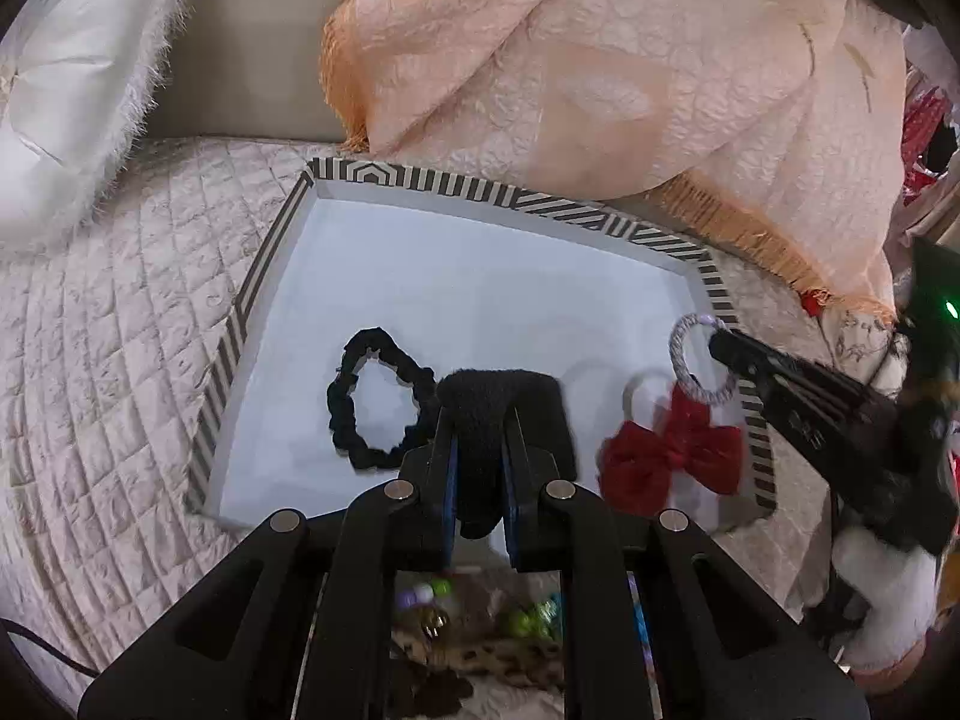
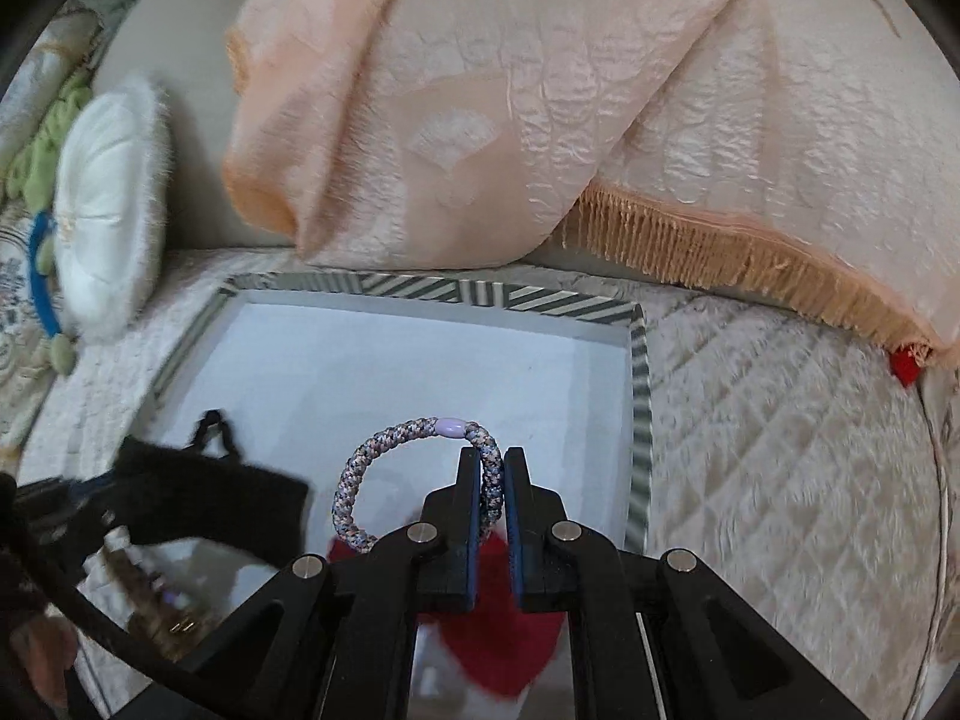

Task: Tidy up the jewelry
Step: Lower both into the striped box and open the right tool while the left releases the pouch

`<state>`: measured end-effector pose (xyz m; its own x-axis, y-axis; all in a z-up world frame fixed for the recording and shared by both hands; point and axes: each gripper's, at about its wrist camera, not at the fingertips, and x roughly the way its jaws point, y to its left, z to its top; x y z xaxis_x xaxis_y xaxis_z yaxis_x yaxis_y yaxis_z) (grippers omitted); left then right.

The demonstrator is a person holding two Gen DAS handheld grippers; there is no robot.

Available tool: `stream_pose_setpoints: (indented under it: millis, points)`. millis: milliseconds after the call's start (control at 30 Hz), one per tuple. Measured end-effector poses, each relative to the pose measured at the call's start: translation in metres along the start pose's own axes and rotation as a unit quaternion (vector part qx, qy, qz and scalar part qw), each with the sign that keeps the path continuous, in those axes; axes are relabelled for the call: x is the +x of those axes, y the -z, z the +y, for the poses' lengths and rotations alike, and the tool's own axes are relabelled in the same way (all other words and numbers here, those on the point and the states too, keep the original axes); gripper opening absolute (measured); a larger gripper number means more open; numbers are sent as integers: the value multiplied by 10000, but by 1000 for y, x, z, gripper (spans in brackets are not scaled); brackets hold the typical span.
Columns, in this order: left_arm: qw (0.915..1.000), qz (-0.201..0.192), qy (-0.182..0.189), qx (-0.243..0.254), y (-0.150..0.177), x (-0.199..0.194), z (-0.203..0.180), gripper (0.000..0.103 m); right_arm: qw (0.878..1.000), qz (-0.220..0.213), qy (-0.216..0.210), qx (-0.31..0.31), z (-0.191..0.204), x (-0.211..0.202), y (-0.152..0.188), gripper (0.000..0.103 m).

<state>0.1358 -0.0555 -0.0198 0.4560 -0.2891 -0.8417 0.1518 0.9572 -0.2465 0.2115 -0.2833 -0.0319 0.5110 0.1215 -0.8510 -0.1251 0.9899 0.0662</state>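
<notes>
I hold two hair ties over the striped-rim tray (image 1: 264,276) that sits on the quilted bed cover (image 1: 108,324). My left gripper (image 1: 480,456) is pinched on a thick black fuzzy hair band (image 1: 498,396), which stands up between the pads and bulges over their tips; it hangs above the near middle of the tray's white floor. My right gripper (image 2: 493,480) is pinched on a braided multicolour hair tie (image 2: 384,468) with a lilac bead (image 2: 450,427) at its top; the loop stands upright and extends to the left of the fingers, over the tray's right half. In the left wrist view the same tie (image 1: 699,360) shows at the tray's right rim, above and just beside a red bow hair tie (image 1: 672,450) already lying in the near right corner. A black scrunchie (image 1: 378,402) lies flat on the tray floor, just left of my left gripper. I judge the coming move to be a set-down, and the relation that governs it is this: the open floor lies ahead of and beyond both grippers, while the bow sits directly under the right one and the scrunchie close by the left. The right gripper should carry forward clear of the bow before releasing. Loose beads (image 1: 432,591) show blurred below the left gripper, off the tray.
</notes>
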Motion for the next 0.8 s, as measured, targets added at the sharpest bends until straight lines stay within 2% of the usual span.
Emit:
stream_pose_setpoints:
  millis: [133,300,333,400,433,467,500,533,600,800]
  points:
    - [10000,79,17,-51,-2,14,6,11,9995,221,219,48,-8,33,-10,7]
    - [9999,48,-147,0,-1,22,8,14,9987,427,222,187,-16,60,-11,7]
    - [9998,65,-190,14,1,22,6,18,9985,455,202,235,-18,62,-10,7]
    - [9995,54,-312,42,2,23,6,31,9983,399,156,391,-22,61,-10,8]
    - [9995,17,-318,44,4,22,7,44,9984,357,99,424,-23,58,-10,9]
    - [9996,-28,-290,31,4,20,9,51,9985,320,57,439,-23,55,-10,10]
    - [9996,-86,-260,11,6,17,9,60,9987,245,5,456,-23,49,-9,14]
    - [9996,-118,-250,1,5,16,10,63,9987,211,-6,459,-23,45,-8,20]
    - [9995,-153,-289,24,7,10,10,64,9989,122,-100,447,-22,34,-5,25]
    - [9984,-390,-394,82,21,-17,6,64,9993,-56,-177,321,-11,-7,18,25]
